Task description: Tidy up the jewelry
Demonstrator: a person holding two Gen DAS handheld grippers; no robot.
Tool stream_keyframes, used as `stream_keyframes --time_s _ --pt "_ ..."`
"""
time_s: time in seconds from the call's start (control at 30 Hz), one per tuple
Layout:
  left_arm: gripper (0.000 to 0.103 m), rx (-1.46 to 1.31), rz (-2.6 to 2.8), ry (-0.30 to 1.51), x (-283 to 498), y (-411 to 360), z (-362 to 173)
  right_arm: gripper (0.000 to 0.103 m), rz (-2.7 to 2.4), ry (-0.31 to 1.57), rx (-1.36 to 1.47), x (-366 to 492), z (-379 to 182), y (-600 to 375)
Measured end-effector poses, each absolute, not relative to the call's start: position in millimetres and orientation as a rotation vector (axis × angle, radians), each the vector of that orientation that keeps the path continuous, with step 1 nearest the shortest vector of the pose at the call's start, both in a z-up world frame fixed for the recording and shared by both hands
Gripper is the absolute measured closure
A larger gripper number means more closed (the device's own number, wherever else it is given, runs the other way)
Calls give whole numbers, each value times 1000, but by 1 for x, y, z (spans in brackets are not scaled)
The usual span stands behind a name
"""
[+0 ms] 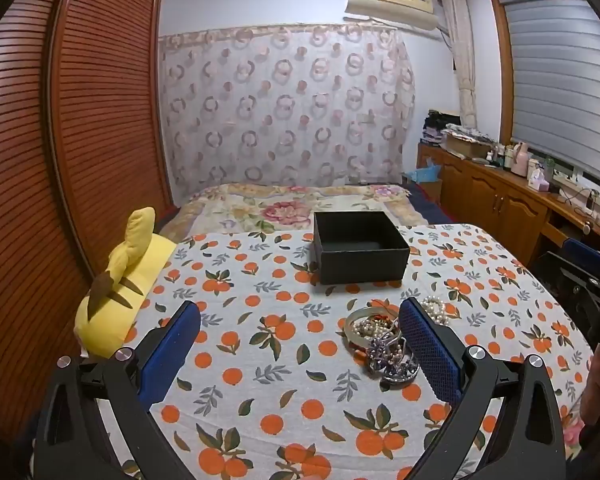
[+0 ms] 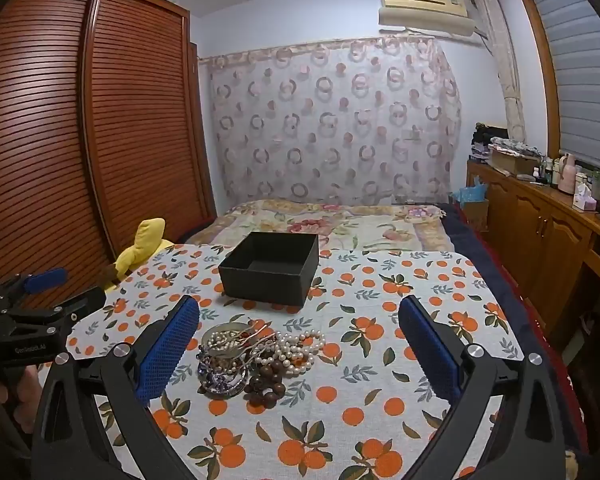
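Observation:
A tangled jewelry pile (image 2: 256, 356) lies on the orange-print tablecloth (image 2: 380, 360): a pearl bracelet (image 2: 300, 344), brown wooden beads (image 2: 266, 380), a pale bangle (image 1: 360, 316) and a purple crystal piece (image 1: 392, 360). Behind it stands an open black box (image 2: 270, 268), which looks empty. My right gripper (image 2: 300, 308) is open, with the pile low between its blue pads and nearer the left one. My left gripper (image 1: 300, 312) is open too; the pile (image 1: 384, 340) sits just inside its right finger. Neither gripper touches anything.
A yellow plush toy (image 1: 120, 292) leans at the table's left edge beside the slatted wardrobe (image 1: 80, 120). A bed with a floral cover (image 2: 332, 224) lies beyond the table. A wooden cabinet with bottles (image 2: 540, 216) runs along the right wall.

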State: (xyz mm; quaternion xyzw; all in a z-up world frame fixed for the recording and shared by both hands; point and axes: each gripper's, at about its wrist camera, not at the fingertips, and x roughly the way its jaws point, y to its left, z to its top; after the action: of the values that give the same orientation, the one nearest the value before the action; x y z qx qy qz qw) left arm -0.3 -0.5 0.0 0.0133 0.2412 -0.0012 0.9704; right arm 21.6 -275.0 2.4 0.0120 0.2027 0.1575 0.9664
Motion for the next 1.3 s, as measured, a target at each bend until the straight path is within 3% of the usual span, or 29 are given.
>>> stream_keyframes --time_s 1.3 --pt "7 28 -8 464 -10 -2 13 2 323 409 31 20 4 -275"
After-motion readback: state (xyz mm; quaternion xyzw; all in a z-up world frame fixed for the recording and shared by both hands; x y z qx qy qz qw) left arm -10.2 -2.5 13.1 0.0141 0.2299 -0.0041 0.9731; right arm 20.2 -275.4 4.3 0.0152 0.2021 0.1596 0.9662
